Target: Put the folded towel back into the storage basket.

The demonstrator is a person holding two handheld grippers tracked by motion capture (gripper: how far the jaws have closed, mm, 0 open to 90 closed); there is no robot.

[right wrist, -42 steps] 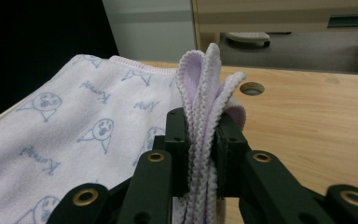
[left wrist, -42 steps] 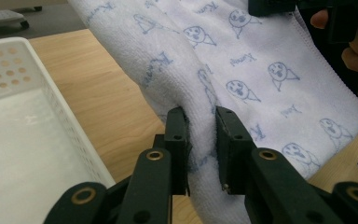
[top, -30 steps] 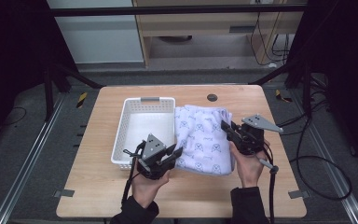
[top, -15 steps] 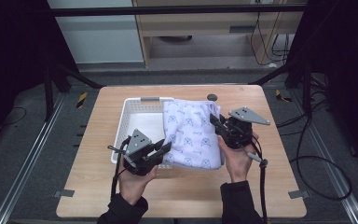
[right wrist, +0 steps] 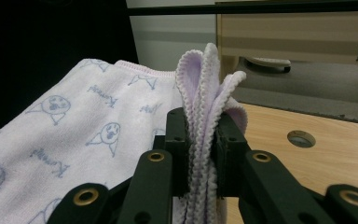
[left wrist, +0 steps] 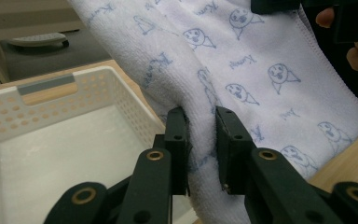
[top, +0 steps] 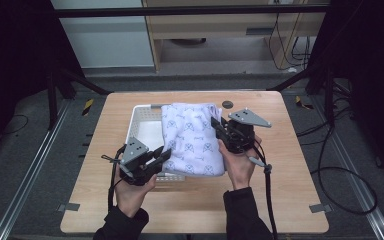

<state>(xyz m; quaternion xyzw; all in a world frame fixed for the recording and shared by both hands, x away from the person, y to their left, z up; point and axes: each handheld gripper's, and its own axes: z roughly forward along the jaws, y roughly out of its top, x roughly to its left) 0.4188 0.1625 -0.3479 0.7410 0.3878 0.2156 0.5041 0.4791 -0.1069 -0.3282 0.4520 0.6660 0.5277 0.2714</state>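
A folded white towel printed with blue cartoon figures hangs lifted between both grippers, partly over the white perforated basket. My left gripper is shut on the towel's near left edge; in the left gripper view the towel bunches between that gripper's jaws, beside the basket. My right gripper is shut on the towel's right edge; in the right gripper view several lilac-edged layers of the towel stand pinched in the gripper.
The basket sits at the middle left of the wooden table. A round grommet hole lies in the table's far right part, seen as the hole in the right gripper view. Cables trail from the right gripper.
Both grippers have carried the towel leftward, from the table right of the basket to over the basket's right side. Both hands moved left with it.
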